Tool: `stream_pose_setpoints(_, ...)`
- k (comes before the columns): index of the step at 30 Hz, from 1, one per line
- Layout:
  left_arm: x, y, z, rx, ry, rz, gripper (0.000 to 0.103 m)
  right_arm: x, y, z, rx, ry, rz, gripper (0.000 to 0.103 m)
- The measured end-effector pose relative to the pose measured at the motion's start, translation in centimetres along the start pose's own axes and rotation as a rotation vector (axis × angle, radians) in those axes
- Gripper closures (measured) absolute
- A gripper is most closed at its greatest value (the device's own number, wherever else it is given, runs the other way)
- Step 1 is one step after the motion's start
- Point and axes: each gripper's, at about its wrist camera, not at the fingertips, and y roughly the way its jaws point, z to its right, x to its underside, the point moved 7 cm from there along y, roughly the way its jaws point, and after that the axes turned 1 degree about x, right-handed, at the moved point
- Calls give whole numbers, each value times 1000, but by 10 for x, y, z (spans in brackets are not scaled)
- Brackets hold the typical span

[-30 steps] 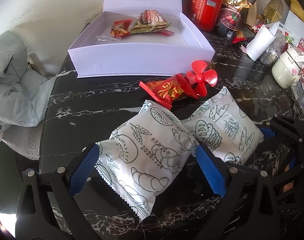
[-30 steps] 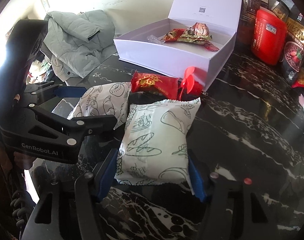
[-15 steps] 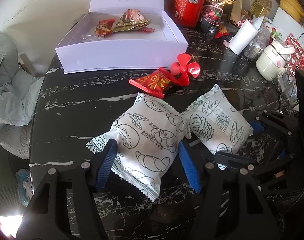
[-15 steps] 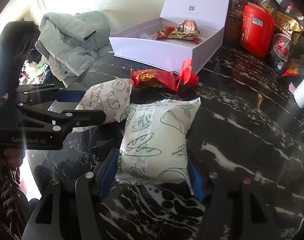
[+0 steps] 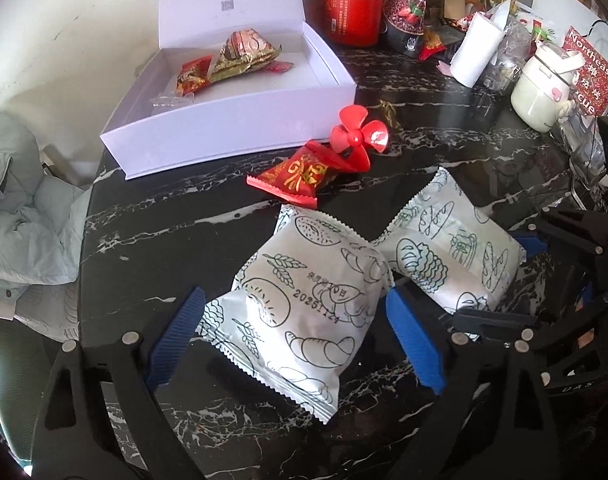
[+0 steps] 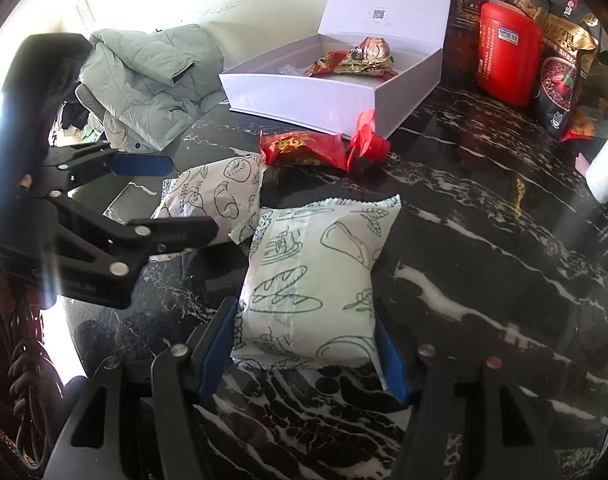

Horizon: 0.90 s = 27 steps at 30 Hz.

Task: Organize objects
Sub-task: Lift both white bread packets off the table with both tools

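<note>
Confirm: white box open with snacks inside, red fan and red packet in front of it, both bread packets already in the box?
Not quite. The left wrist view shows both bread packets lying on the black marble table, not in the white box. The rest holds.

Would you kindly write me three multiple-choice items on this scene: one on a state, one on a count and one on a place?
1. The white box has its lid: A shut; B removed altogether; C open, standing up.
2. Count of white printed packets on the table: A one; B two; C three.
3. The red propeller lies: A beside the red snack packet; B in the box; C on the floor.
Key: C, wrappers show under the raised lid; B, two lie side by side; A, it lies against that packet.
</note>
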Motion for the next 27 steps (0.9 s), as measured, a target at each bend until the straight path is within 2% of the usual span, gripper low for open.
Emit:
stream_pose_setpoints(2,3,8,0,14,-3,-27,11,0,0,0,-1,-4,-2,38)
stream_pose_setpoints(7,8,19,-1,-9,16,-51,10,-1,2,0,-1,-9,-5,38)
stream_pose_setpoints(12,10,24,2,-39,50,-49,4,-1,4,1,5,-9,-9,36)
stream_pose_setpoints(19,8,31,-6,3,-29,-25,4,-1,7,-1,28,-19,-8,34)
stream_pose_setpoints(24,9,25,-3,-4,-31,-27,25,1,7,-1,32,-19,8,34)
stream_pose_setpoints(27,9,23,-2,-13,-41,-25,31,1,5,0,35,-12,17,39)
